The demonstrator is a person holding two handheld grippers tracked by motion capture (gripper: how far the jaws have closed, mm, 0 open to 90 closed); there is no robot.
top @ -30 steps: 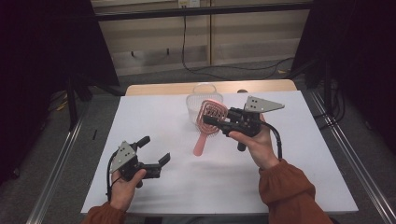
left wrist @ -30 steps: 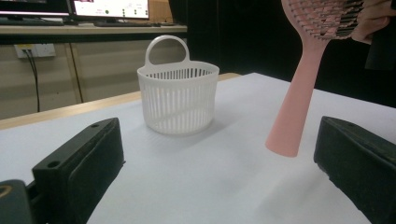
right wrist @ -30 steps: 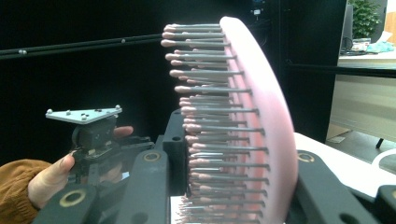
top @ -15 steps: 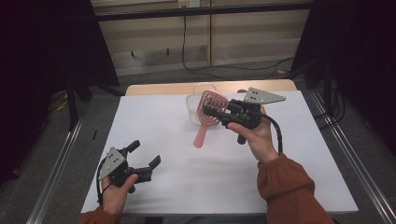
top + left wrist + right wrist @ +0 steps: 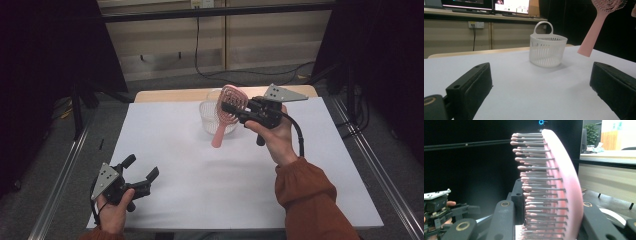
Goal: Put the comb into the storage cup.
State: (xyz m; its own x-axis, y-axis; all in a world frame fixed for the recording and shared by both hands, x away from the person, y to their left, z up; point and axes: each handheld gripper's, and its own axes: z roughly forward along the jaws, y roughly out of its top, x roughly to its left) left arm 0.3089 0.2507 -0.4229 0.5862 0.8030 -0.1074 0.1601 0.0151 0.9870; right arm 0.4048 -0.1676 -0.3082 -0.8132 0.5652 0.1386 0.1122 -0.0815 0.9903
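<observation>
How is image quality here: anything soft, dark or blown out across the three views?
High view: evenly lit white table, surroundings nearly black, mild softness. Left gripper view: white basket fairly sharp with a faint shadow at its base, near fingers blurred, monitors behind overexposed. Right gripper view: pink hairbrush sits very close, its lower bristles soft, background dark at left and bright at right.

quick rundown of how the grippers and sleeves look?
Both are black two-jaw units: left gripper and right gripper, each topped by a grey three-cornered plate with small holes. A black cable trails from the right one. The person wears rust-orange sleeves with gathered cuffs.
</observation>
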